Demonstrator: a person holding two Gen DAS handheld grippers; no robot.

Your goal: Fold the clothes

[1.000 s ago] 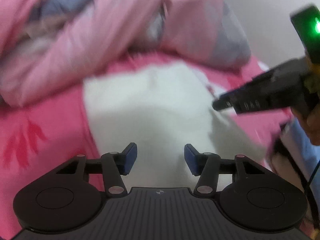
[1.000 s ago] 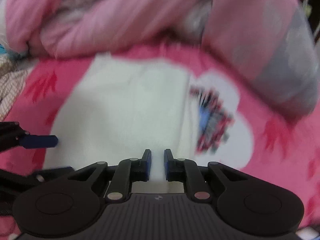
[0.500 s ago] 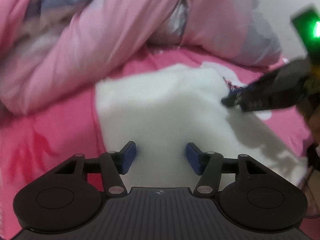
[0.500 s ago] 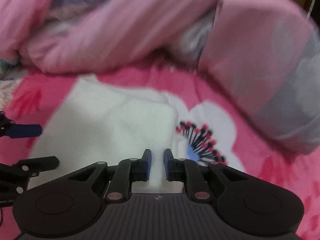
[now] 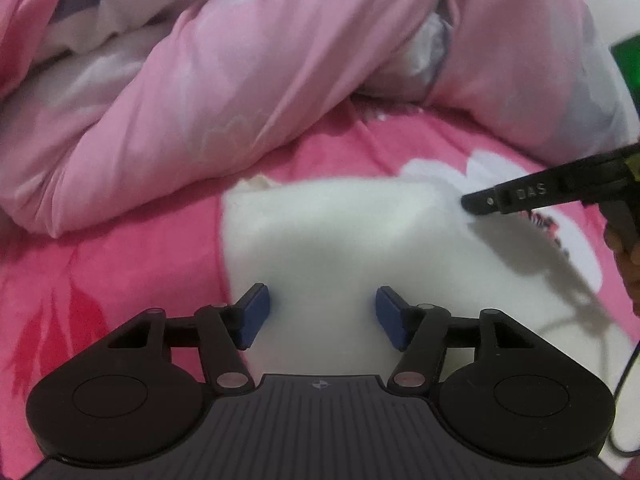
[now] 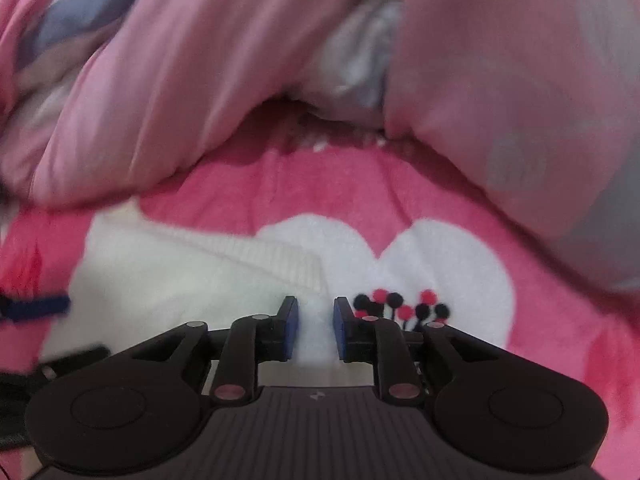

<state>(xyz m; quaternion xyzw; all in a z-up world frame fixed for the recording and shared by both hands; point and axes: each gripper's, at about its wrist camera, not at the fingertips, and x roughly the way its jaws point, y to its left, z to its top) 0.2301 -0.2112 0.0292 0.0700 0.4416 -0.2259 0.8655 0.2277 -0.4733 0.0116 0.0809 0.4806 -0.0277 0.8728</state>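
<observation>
White sweater (image 5: 360, 248) is laid flat on the pink flowered bed sheet (image 5: 100, 272), folded into a rough block, ribbed hem (image 6: 256, 252) seen at 11 o'clock of the right gripper (image 6: 316, 332). Flat placement is judged to be for the next fold or a smoothing pass.

Left gripper (image 5: 320, 320): fingers held about half open over the near part of the sweater, nothing gripped; no contact with the cloth can be confirmed. Right gripper: fingers narrowly apart and opening, only white cloth visible behind the gap, nothing clamped. Its tip is seen in the left view at 3 o'clock, over the sweater's right edge, next to the white flower print (image 6: 440, 264) on the sheet. Both grippers are pitched down toward the cloth, judged as being set up on opposite sides for a two-handed pick.

Around: bunched pink quilt (image 5: 248, 92) is piled at 12 o'clock, just beyond the sweater's far edge. Folding away from the person is judged to be crowded by it. A black cable (image 5: 624, 380) runs at 4 o'clock of the left view, a possible snag.
</observation>
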